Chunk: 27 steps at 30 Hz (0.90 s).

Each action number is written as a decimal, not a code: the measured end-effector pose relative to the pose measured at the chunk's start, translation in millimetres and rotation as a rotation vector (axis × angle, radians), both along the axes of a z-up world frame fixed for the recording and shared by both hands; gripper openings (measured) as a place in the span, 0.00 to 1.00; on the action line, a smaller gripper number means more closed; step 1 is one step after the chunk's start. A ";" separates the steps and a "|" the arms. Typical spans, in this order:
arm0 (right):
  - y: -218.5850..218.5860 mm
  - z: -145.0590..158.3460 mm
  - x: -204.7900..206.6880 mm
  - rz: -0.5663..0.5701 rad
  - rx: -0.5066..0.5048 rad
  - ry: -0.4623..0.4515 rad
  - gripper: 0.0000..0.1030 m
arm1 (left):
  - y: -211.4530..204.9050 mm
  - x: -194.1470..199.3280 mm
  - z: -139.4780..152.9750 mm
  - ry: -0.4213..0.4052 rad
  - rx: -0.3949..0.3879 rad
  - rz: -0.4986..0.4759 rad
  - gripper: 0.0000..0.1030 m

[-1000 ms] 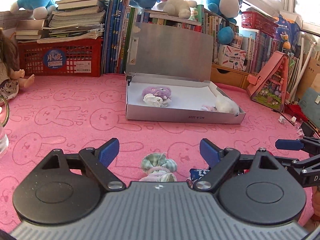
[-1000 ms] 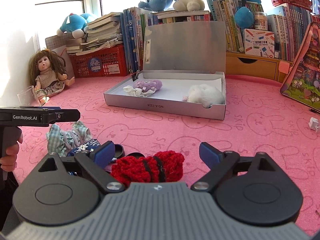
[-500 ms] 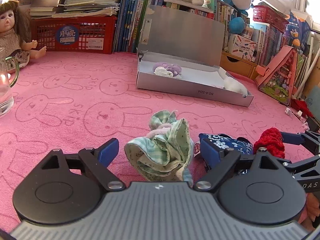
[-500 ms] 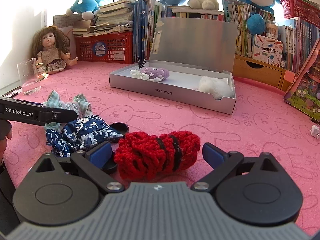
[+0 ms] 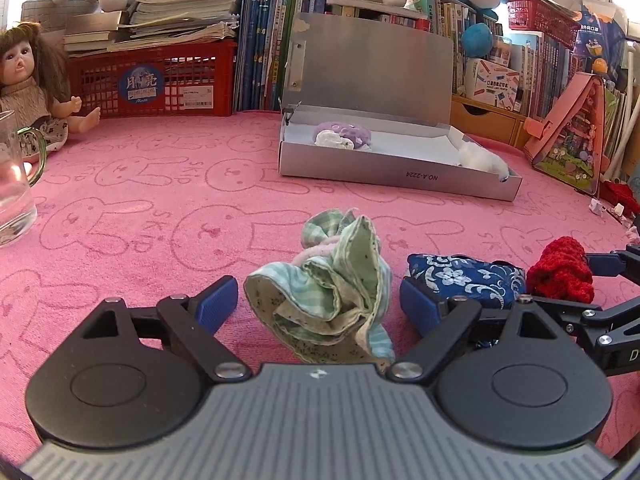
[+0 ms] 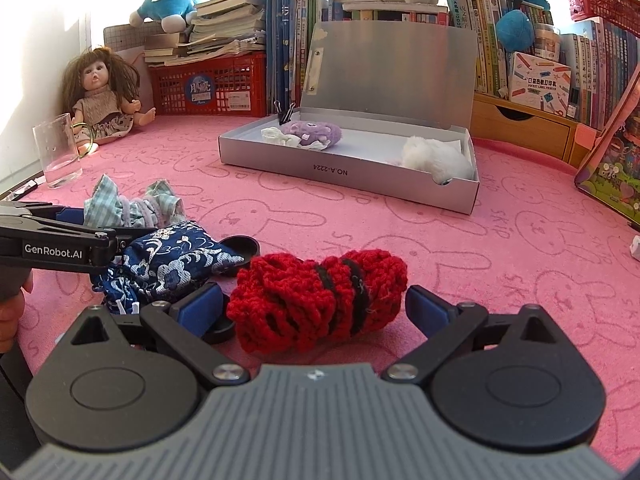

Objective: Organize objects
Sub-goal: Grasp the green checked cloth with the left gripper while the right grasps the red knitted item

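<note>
Left hand-held gripper (image 5: pixel 318 306): released, pads either side of the green cloth bundle (image 5: pixel 330 304), not pressing.
Right hand-held gripper (image 6: pixel 314 306): jaws just widened, released around the red knitted bundle (image 6: pixel 320 300).
Grey box (image 6: pixel 348 172): lid up, toward the desk's (image 6: pixel 500 248) far edge.

A doll (image 6: pixel 105 98) sits in the mat's (image 6: pixel 500 248) far left corner, a glass (image 6: pixel 58 150) just beside it.

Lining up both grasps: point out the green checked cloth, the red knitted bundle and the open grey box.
green checked cloth (image 5: pixel 332 300), left wrist view, on its folded middle.
red knitted bundle (image 6: pixel 316 300), right wrist view, on its centre beside the black band.
open grey box (image 6: pixel 344 170), right wrist view, on its front wall.
</note>
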State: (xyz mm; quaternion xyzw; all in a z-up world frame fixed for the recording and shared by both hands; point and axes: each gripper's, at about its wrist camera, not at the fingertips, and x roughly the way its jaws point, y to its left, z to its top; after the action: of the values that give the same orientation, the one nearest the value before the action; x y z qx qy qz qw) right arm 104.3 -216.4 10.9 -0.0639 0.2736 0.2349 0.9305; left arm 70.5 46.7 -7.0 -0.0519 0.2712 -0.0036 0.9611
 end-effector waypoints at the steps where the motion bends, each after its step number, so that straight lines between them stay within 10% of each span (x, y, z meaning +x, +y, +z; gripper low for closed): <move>1: -0.5 0.1 -0.2 -0.001 0.004 -0.001 0.98 | 0.1 -0.3 0.3 -0.002 -0.001 0.004 0.86; 10: -2.9 1.2 -1.1 -0.014 0.022 -0.012 0.97 | -1.6 -3.1 3.6 -0.012 -0.014 0.014 0.62; 16: -1.5 0.8 -6.4 -0.032 -0.001 -0.043 0.70 | -1.4 -5.2 7.0 -0.019 -0.040 0.018 0.46; 27: -4.8 1.7 -8.4 -0.036 0.011 -0.062 0.66 | -5.5 -9.1 18.4 -0.039 -0.044 0.019 0.45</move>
State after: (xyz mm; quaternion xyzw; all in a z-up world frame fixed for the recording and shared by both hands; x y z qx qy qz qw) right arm 95.9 -221.2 12.6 -0.0611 0.2442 0.2176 0.9430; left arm 61.4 41.1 11.4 -0.0754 0.2517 -0.0016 0.9649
